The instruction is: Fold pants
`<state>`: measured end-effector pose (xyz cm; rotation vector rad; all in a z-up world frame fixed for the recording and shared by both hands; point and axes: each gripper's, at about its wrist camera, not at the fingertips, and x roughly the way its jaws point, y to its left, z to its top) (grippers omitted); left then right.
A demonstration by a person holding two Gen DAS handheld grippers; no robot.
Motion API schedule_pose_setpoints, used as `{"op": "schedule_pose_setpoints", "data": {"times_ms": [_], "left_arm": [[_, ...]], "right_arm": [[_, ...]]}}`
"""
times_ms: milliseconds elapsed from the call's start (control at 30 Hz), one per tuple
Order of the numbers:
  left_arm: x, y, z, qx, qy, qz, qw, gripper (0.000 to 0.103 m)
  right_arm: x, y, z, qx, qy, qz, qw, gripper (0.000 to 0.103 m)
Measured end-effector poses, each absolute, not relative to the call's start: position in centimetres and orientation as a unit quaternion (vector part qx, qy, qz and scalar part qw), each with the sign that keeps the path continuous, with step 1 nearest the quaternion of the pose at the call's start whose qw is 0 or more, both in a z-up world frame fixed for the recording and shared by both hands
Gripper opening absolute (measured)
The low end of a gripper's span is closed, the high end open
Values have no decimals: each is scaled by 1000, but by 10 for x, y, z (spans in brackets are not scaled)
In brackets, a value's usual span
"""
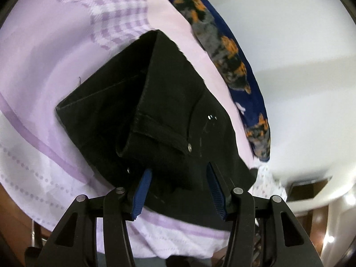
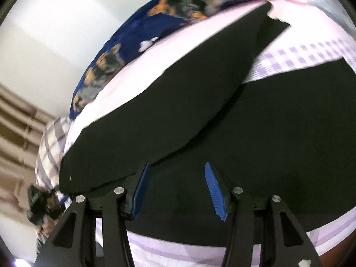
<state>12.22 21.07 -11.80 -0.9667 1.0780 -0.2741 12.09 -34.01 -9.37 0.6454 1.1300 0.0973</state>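
Both cams sit just behind their blue pads, angled down at the bed, v. close. Left wrist view faces the black pants point(image 1: 155, 111) waistband end; right wrist view looks over the legs. Shared: pants, lilac sheet point(image 1: 44, 66), navy dog-print blanket point(image 2: 124, 51) alongside.

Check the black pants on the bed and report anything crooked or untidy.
In the right wrist view the black pants lie unevenly: one leg splays away from the other, with a wedge of lilac bedsheet showing between them. In the left wrist view the waistband gapes open rather than lying flat.
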Motion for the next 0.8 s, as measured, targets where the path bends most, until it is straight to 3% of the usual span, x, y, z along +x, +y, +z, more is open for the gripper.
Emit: {"op": "schedule_pose_setpoints", "data": {"times_ms": [33,67,200,500,733,800], "left_arm": [[123,212,-120,-443,490,-124,741,45],[124,213,-119,-444,484,-118,745,28],[128,222,-112,-465,459,-99,751,16],[160,223,-51,-451,409,-113,786,13],[182,220,-46,-433,425,-95,789,13],[183,222,-49,-432,428,-85,789,13]], "right_arm": [[124,-343,-95,309,526,40,792,49],[128,-347,-97,317,524,36,790,49],[140,-365,-102,336,509,6,793,49],[148,-388,-131,419,485,2,768,49],[176,-415,-144,492,438,6,752,48],[185,-424,-142,506,420,-1,753,43]]}}
